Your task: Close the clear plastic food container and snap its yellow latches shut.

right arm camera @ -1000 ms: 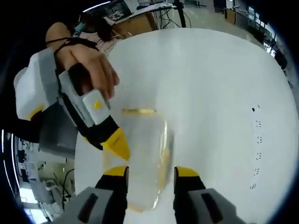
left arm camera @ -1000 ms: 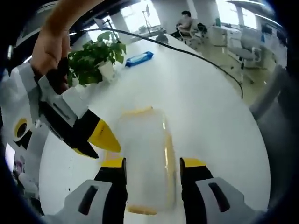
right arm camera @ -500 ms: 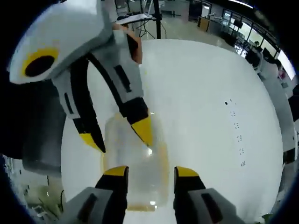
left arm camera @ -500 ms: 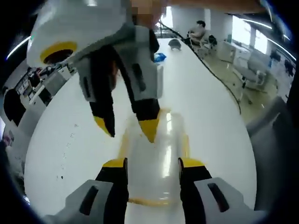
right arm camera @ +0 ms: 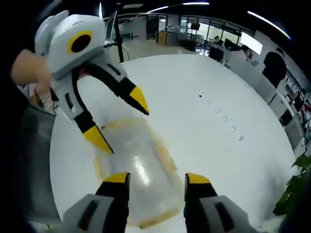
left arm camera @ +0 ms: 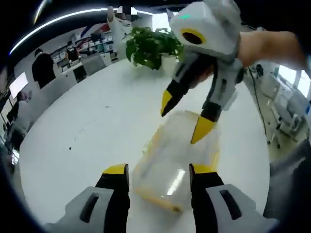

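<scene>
Clear plastic food container [left arm camera: 177, 162] with yellow latches [left arm camera: 154, 200] is lying on the white table [left arm camera: 87, 136], between the two facing grippers. Left gripper [left arm camera: 158, 171] is hovering at one short end with jaws spread, seemingly lining up on that end's latch. Right gripper [left arm camera: 187, 116] is hanging over the opposite end, jaws also spread, apparently ready to press the lid down.
</scene>
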A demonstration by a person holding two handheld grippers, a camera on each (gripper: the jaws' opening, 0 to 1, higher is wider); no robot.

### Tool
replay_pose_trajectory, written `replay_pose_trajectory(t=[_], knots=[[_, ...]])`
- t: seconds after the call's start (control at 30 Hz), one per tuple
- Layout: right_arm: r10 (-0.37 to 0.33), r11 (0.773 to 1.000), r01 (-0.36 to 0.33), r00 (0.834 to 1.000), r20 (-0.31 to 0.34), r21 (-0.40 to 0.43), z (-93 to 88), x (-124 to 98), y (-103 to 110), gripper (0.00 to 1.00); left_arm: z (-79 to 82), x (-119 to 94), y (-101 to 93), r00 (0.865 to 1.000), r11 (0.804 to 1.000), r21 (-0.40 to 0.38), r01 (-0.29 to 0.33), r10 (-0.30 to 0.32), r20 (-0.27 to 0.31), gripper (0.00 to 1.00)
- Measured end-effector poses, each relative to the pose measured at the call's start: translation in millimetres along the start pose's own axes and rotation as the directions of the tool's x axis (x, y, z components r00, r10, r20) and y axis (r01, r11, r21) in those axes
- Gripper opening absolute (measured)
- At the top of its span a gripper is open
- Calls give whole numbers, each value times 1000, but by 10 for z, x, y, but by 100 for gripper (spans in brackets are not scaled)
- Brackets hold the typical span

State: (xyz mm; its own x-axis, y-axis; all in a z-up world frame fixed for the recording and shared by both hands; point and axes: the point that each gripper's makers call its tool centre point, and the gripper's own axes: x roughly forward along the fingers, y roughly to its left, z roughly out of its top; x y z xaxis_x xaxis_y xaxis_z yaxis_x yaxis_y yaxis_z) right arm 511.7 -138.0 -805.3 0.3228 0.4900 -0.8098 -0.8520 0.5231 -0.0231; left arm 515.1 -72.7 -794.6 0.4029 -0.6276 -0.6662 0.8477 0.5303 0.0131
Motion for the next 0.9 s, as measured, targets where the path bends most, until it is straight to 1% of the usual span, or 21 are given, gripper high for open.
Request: replay_pose_trajectory(t=[0.07, 0.1, 0.2, 0.23, 0.27, 0.3, 0.37, 0.4, 0.43, 0.47, 0.5, 0.53, 0.57, 0.6, 0.67, 0.7, 0.73, 0.77, 0.8, 0.83, 0.9], knots=[[-66, 997, 63, 997, 51, 44, 13, -23, -36, 45, -4, -23, 83, 997, 995, -79, -62, 65, 42, 48], [-114, 991, 107, 990, 81, 83, 9, -41, -70, 46, -34, -38, 110, 994, 988, -129, -88, 96, 57, 49], [-182, 969, 156, 975, 126, 194, -42, -55, -112, 49, -135, -52, 97, 988, 969, -217, -121, 139, 70, 53], [-225, 943, 172, 960, 166, 284, -36, -75, -149, 49, -170, -54, 82, 985, 962, -240, -131, 153, 76, 56], [-228, 925, 151, 955, 190, 349, -34, -77, -134, 49, -196, -55, 62, 985, 961, -245, -129, 152, 76, 58], [-252, 897, 148, 945, 208, 417, -54, -84, -146, 51, -232, -69, 62, 982, 950, -278, -143, 171, 77, 58], [-314, 872, 205, 931, 186, 444, -150, -88, -205, 54, -285, -94, 76, 976, 928, -332, -168, 203, 74, 58], [-343, 861, 240, 925, 165, 449, -215, -89, -220, 55, -312, -106, 94, 972, 911, -372, -180, 224, 76, 59], [-363, 848, 256, 919, 157, 464, -247, -86, -224, 57, -331, -109, 93, 971, 904, -387, -183, 227, 70, 59], [-379, 824, 252, 911, 163, 507, -268, -84, -214, 59, -380, -115, 90, 972, 897, -400, -188, 229, 57, 61], [-376, 805, 236, 912, 161, 544, -289, -76, -192, 61, -376, -121, 101, 968, 883, -428, -192, 243, 66, 63], [-377, 783, 219, 911, 165, 582, -293, -71, -176, 61, -388, -116, 89, 970, 881, -435, -186, 236, 64, 64], [-374, 776, 213, 914, 160, 594, -316, -79, -161, 61, -397, -115, 83, 971, 877, -445, -182, 232, 61, 64], [-373, 780, 215, 914, 161, 588, -328, -86, -166, 62, -408, -111, 78, 972, 869, -461, -179, 230, 55, 64], [-386, 753, 219, 911, 147, 620, -368, -92, -176, 64, -431, -96, 56, 974, 847, -504, -168, 221, 47, 64], [-357, 728, 176, 923, 146, 663, -378, -71, -119, 62, -455, -85, 35, 977, 827, -539, -159, 211, 37, 65], [-346, 704, 154, 927, 146, 693, -388, -65, -96, 61, -467, -79, 29, 978, 814, -561, -154, 207, 33, 65], [-345, 695, 141, 925, 156, 705, -397, -56, -91, 60, -466, -68, 31, 979, 816, -560, -144, 201, 41, 64], [-352, 700, 143, 921, 164, 700, -399, -58, -101, 59, -465, -63, 7, 981, 808, -575, -131, 190, 42, 61], [-346, 682, 121, 922, 172, 721, -396, -48, -74, 58, -467, -59, -11, 983, 793, -598, -118, 178, 41, 60], [-338, 670, 98, 923, 185, 736, -389, -40, -52, 54, -468, -52, -29, 984, 780, -617, -108, 170, 43, 57]])
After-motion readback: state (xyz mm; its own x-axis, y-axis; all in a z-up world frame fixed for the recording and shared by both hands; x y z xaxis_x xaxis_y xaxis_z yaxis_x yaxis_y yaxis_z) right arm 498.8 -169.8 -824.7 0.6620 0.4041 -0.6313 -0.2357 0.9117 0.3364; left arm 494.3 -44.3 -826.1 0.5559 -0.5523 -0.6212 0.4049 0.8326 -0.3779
